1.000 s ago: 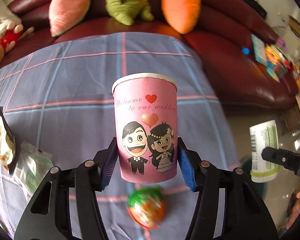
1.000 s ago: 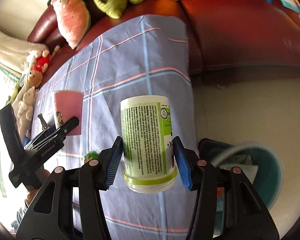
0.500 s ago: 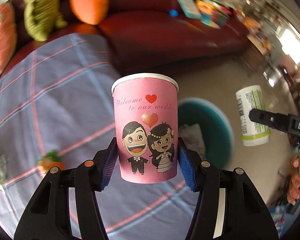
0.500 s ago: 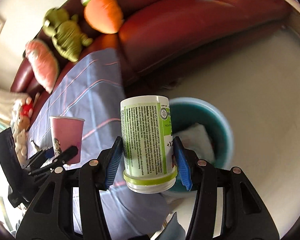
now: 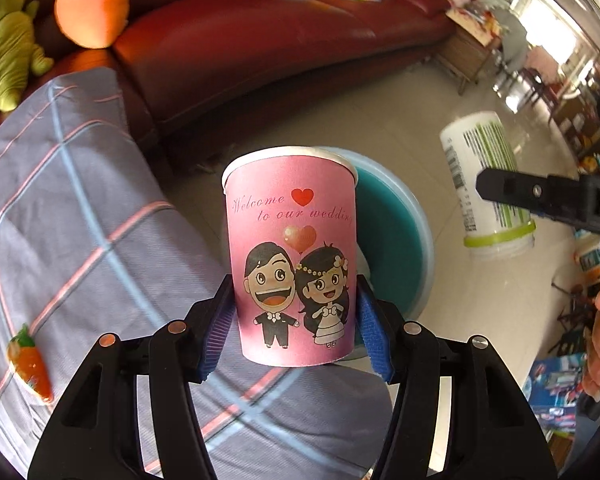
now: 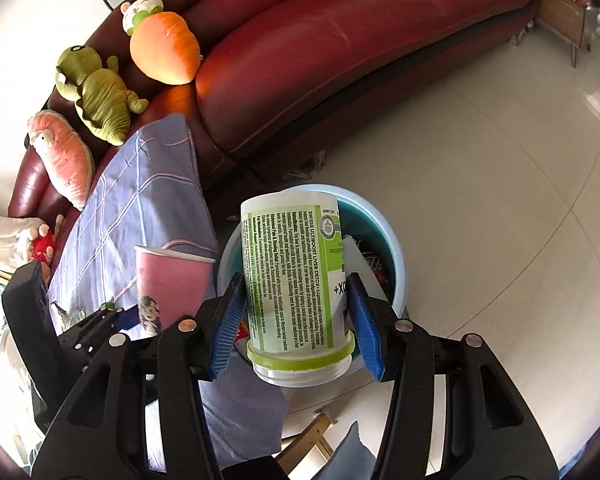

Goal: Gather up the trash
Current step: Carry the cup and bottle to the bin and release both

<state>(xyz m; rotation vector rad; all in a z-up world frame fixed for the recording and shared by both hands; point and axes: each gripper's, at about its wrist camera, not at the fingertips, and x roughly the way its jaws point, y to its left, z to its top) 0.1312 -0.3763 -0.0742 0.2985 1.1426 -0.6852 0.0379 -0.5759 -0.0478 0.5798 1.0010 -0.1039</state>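
Left wrist: left gripper [image 5: 296, 320] clamped on pink cup [image 5: 292, 256], right gripper [image 6: 296, 320] clamped on supplement bottle [image 6: 292, 280]; bin [image 6: 392, 256] beyond fingertips. Next: centre over bin, release.

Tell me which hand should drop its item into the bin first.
Right, probably. The right gripper holds its bottle directly in front of the bin opening. The left gripper holds the cup partly over the tablecloth edge.

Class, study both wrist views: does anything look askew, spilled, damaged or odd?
One oddity: the white-and-green bottle in the right gripper is held upside down, label inverted, cap end lowest. The pink paper cup in the left gripper stands upright, undamaged. Nothing spilled.
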